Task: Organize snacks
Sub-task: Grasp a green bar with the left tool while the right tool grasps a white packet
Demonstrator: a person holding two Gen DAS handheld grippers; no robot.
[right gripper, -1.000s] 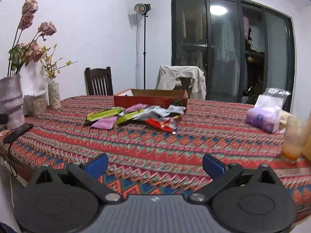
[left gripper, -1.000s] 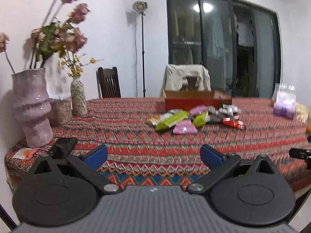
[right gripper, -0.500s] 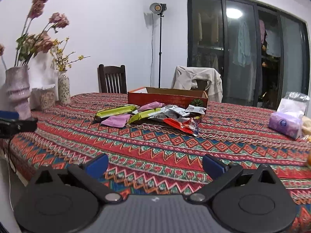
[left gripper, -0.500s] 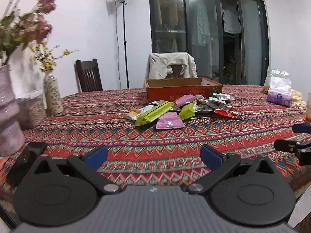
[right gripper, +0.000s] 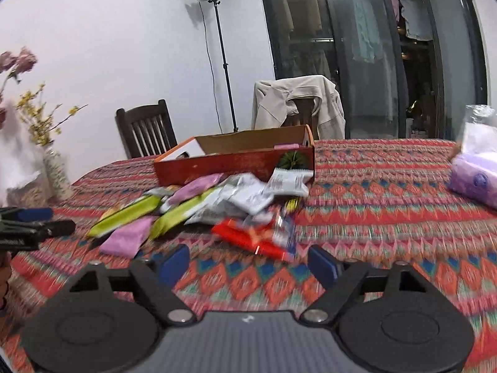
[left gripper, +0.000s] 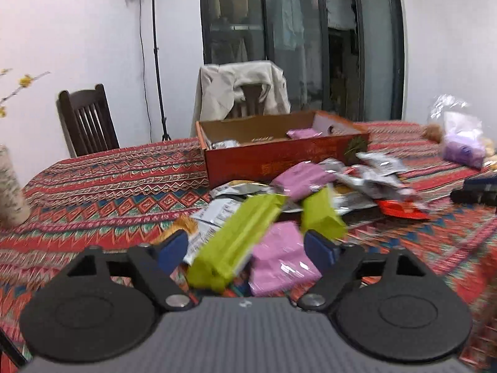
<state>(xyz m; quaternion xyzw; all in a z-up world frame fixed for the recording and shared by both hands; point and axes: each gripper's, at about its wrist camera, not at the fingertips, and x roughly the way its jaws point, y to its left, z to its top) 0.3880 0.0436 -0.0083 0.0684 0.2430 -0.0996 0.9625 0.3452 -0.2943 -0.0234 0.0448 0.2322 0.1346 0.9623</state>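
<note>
The snacks lie heaped on the counter just before the red box, so single out one packet at the pile's edge (the green bar sits nearest). Left tongs are closing, astride that bar without pressing it; right tongs are closing on nothing.

Tablecloth: red ground, zigzag and diamond bands in teal, blue and orange. Box: red outside, brown cardboard inside. Snack packets: lime green, pink, silver-white, red. Gripper pads: blue, on black arms. Chair: dark brown. Draped jacket: beige.
</note>
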